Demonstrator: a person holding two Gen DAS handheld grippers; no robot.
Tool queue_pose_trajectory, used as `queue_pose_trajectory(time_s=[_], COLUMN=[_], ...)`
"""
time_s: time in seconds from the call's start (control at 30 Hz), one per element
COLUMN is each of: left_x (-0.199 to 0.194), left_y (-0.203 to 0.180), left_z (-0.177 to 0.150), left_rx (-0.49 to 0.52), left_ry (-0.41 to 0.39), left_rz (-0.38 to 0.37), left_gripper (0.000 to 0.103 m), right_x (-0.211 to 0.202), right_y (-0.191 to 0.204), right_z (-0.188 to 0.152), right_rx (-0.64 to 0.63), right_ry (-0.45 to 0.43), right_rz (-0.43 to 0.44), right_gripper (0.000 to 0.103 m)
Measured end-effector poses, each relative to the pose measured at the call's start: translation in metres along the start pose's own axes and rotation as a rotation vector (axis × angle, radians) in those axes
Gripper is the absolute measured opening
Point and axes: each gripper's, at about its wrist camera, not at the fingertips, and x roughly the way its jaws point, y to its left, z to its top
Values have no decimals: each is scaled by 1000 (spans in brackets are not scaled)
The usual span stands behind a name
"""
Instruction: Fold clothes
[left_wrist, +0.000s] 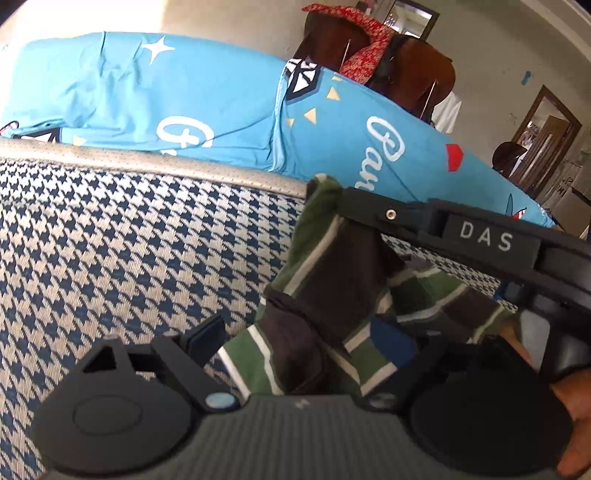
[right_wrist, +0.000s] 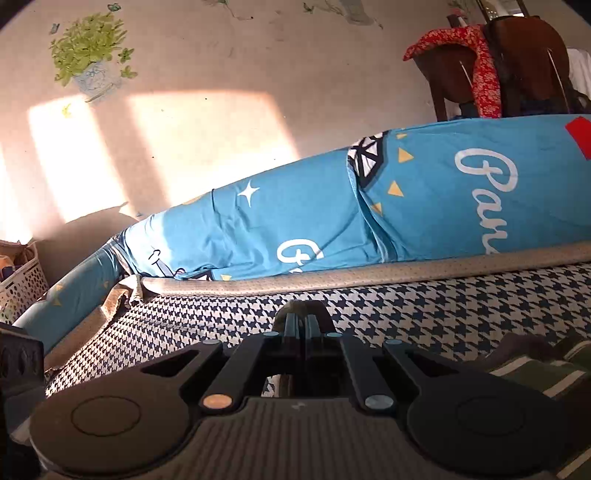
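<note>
Striped garment (left_wrist: 325, 295) pinched in right gripper's (left_wrist: 332, 206) closed jaws, between left gripper's (left_wrist: 314, 332) wide-open jaws.

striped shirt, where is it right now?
Left wrist view: striped shirt hangs lower centre-right, pinched by the right tool, over the houndstooth mattress, with the blue pillows behind.

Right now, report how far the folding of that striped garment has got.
Done: no finished fold shows. In hand: the right claw is shut on a corner of the striped garment, lifting it off the checked mattress; the left claw stands open around the cloth. Left: lay it flat and fold it.
</note>
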Motion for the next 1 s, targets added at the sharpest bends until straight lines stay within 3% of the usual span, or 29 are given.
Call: queue_pose_trajectory(time_s=[0.4,0.63,1.0], left_x=[1,11,29], left_y=[-10,2,57], left_z=[4,18,58], left_rx=[55,0,-179], left_ry=[-30,-74,-125], left_rz=[-21,67,299], left_gripper=[91,91,91], right_x=[-7,-5,12], right_y=[2,10,26], right_z=[10,17,27], right_rx=[-5,-6,36], right_ry=[-40,-75,-162], right_rz=[25,56,118], right_gripper=[6,6,4])
